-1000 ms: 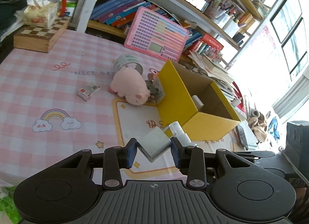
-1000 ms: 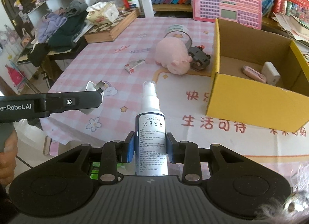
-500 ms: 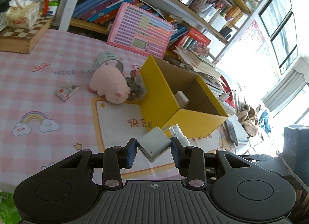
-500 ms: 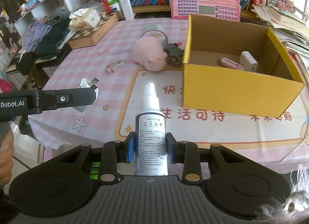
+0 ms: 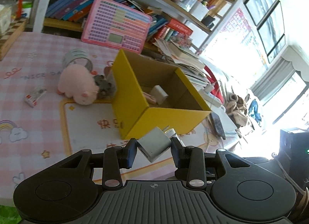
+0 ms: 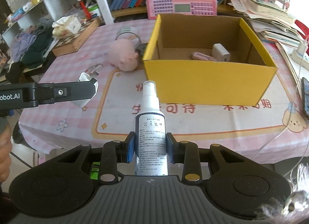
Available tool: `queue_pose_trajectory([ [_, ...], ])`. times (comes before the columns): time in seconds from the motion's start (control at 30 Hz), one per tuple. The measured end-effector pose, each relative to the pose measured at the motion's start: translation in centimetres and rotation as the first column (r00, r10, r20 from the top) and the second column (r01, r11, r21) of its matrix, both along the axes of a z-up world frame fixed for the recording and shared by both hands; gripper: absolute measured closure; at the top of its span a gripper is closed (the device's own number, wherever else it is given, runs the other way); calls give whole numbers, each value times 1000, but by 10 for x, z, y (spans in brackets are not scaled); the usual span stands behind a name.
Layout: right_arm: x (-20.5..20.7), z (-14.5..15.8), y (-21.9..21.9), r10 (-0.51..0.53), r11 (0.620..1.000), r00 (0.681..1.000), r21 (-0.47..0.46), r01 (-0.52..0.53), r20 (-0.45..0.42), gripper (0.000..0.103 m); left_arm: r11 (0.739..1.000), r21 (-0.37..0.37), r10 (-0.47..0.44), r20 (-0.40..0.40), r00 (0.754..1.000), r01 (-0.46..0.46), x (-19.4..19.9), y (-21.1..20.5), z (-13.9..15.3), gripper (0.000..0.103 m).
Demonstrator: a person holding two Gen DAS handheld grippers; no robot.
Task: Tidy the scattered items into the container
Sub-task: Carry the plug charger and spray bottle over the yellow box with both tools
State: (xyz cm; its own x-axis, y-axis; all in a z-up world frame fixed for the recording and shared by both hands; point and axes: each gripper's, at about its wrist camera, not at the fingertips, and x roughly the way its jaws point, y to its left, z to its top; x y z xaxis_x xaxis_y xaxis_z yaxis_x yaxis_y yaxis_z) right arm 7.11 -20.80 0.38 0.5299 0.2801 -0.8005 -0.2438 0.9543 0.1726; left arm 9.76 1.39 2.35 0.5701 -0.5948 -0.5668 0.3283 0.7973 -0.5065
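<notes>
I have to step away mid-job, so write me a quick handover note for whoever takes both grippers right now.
Left gripper: shut on a white charger plug, carried short of the box.
Right gripper: shut on an upright spray bottle, also short of the box.
Yellow cardboard box: open; holds another white charger and a pink clip-like item.
Left to do: drop both held items in, then collect the pink plush pig, tape roll, dark grey toy and small red-and-white packet from the tablecloth.
</notes>
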Motion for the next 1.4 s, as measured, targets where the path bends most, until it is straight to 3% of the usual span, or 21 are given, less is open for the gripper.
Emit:
queue_pose_trajectory([
  [0.47,5,9,-50,-78,997,997,7,78,21,72,995,-24,-95,36,995,96,21,-50,14,67],
  [0.7,20,20,-64,-67,998,996,1,67,59,72,992,-49,-116,42,992,118,39,-70,20,67],
  [1.1,78,42,-86,-15,1000,993,8,14,120,72,996,-34,-83,90,993,86,83,-89,33,67],
  [1.4,133,39,-98,49,999,992,9,-50,119,72,998,50,-36,61,997,33,118,-106,24,67],
])
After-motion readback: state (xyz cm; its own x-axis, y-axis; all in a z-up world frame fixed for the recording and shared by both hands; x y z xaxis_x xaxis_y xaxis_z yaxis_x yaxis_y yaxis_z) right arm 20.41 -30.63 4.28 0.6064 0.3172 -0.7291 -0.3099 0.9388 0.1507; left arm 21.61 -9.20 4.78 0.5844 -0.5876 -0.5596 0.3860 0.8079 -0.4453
